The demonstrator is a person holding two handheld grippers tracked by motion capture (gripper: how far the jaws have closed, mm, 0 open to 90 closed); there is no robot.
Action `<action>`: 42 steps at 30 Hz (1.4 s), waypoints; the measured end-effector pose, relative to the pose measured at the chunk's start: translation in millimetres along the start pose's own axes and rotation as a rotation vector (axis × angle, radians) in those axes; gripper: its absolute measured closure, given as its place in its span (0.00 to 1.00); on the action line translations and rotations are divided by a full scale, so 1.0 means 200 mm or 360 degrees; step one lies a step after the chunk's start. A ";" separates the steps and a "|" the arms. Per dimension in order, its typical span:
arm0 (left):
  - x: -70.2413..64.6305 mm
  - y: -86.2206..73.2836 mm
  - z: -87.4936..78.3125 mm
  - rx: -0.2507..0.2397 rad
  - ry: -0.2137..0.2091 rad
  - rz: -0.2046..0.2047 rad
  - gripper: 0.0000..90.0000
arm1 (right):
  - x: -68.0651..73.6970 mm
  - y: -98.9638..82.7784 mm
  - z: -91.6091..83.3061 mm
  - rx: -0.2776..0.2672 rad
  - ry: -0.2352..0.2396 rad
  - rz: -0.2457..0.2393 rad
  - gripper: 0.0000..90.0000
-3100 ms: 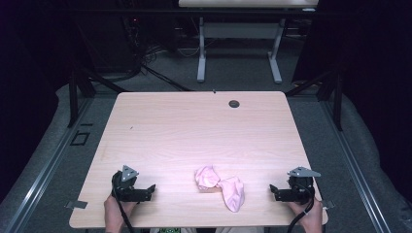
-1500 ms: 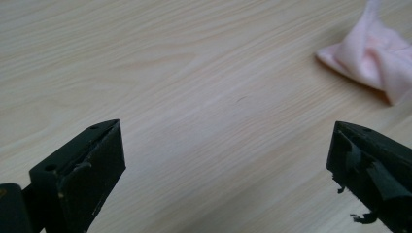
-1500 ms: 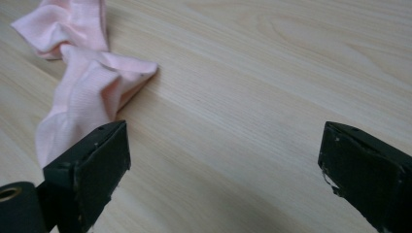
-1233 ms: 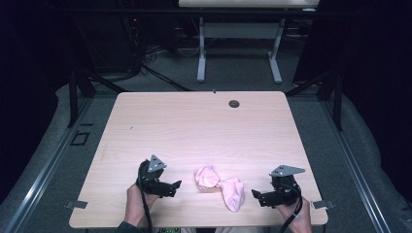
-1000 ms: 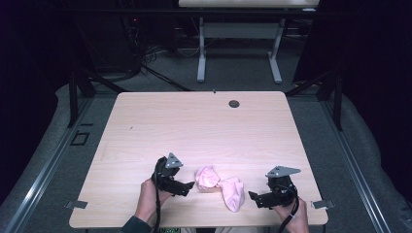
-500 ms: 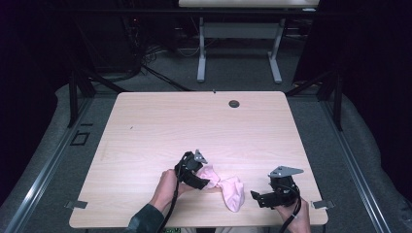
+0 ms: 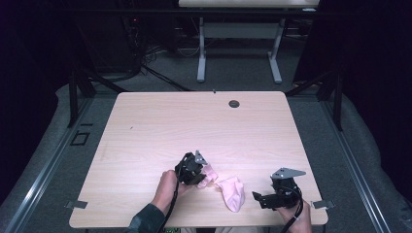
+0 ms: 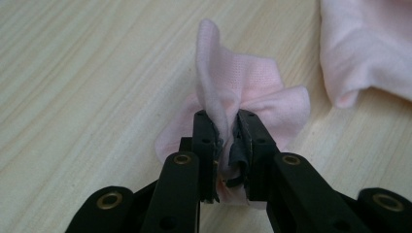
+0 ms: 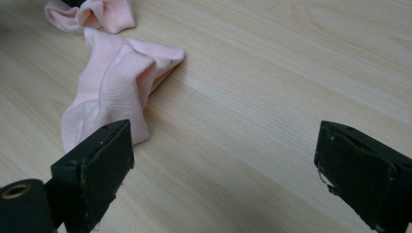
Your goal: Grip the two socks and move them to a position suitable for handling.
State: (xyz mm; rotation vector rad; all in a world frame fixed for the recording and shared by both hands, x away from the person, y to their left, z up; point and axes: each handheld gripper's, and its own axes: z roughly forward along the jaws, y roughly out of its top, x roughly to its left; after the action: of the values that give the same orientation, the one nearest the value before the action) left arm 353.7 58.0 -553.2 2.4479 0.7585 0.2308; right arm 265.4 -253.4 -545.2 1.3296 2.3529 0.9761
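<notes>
Grasp step: left gripper has just been closing its jaws and now pinches a bunched fold of the pink cloth at the cloth's 10 o'clock end, near the table front edge. Right gripper, jaws wide & empty, sits at the cloth's 3 o'clock; next move prob. needs it to grab the free end. Cloth type hard to tell, maybe a sock; pinched part hidden btwn the pads.
</notes>
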 end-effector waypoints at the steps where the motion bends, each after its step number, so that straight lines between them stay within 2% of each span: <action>1: 0.01 0.01 -0.01 -0.0008 0.0005 0.0003 0.88 | 0.00 0.00 0.00 -0.0011 -0.0001 -0.0003 0.07; 4: 0.05 0.08 -0.05 -0.0064 0.0012 -0.0010 0.88 | -0.01 0.00 -0.01 -0.0003 -0.0005 -0.0010 0.07; 7: 0.10 0.15 -0.05 -0.0094 0.0016 -0.0030 0.88 | -0.01 0.00 0.00 -0.0008 -0.0002 -0.0001 0.07; 10: 0.15 0.20 0.02 -0.0062 0.0038 -0.0051 0.88 | 0.00 0.00 0.00 -0.0017 -0.0001 0.0003 0.07; 12: 0.19 0.21 0.09 -0.0019 0.0030 -0.0091 0.88 | 0.00 0.01 0.00 0.0012 -0.0003 -0.0005 0.07; 14: 0.21 0.20 0.14 0.0022 0.0029 -0.0103 0.87 | 0.01 0.01 0.01 0.0007 0.0003 -0.0009 0.07; 16: 0.22 0.20 0.16 0.0007 0.0007 -0.0144 0.85 | 0.01 0.01 0.01 0.0014 0.0006 -0.0016 0.07; 17: 0.23 0.20 0.16 -0.0011 0.0010 -0.0151 0.82 | 0.01 0.02 0.01 0.0018 0.0004 -0.0025 0.07; 18: 0.23 0.20 0.16 -0.0028 0.0023 -0.0156 0.74 | 0.02 0.02 0.02 0.0023 0.0001 -0.0022 0.07; 19: 0.23 0.19 0.14 -0.0047 0.0063 -0.0172 0.61 | 0.02 0.02 0.02 0.0024 0.0007 -0.0021 0.07; 21: 0.23 0.19 0.09 -0.0092 0.0094 -0.0199 0.38 | 0.02 0.03 0.01 0.0028 0.0014 -0.0030 0.07; 24: 0.22 0.17 -0.02 -0.0173 0.0136 -0.0222 0.19 | 0.03 0.04 0.01 0.0022 0.0017 -0.0045 0.07; 26: 0.21 0.13 -0.09 -0.0196 0.0145 -0.0237 0.17 | 0.04 0.06 0.00 0.0028 0.0026 -0.0065 0.07; 27: 0.21 0.11 -0.12 -0.0200 0.0156 -0.0244 0.14 | 0.05 0.06 0.01 0.0001 0.0033 -0.0060 0.07; 30: 0.19 0.01 -0.18 -0.0174 0.0188 -0.0246 0.06 | 0.07 0.10 0.00 0.0021 0.0051 -0.0094 0.06; 33: 0.18 -0.13 -0.22 -0.0159 0.0233 -0.0286 0.00 | 0.10 0.14 0.01 0.0079 0.0078 -0.0155 0.05; 39: 0.19 -0.40 -0.25 -0.0123 0.0302 -0.0394 0.00 | 0.15 0.22 0.06 0.0158 0.0121 -0.0236 0.03; 40: 0.20 -0.44 -0.26 -0.0125 0.0304 -0.0421 0.00 | 0.16 0.23 0.08 0.0156 0.0120 -0.0256 0.03; 42: 0.20 -0.51 -0.27 -0.0155 0.0307 -0.0450 0.00 | 0.18 0.26 0.10 0.0210 0.0135 -0.0299 0.03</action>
State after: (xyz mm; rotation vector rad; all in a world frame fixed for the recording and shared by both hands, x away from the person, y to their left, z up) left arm 321.8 175.1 -565.3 2.2161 1.1376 0.3886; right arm 290.2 -195.8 -522.6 1.1049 2.5907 0.8504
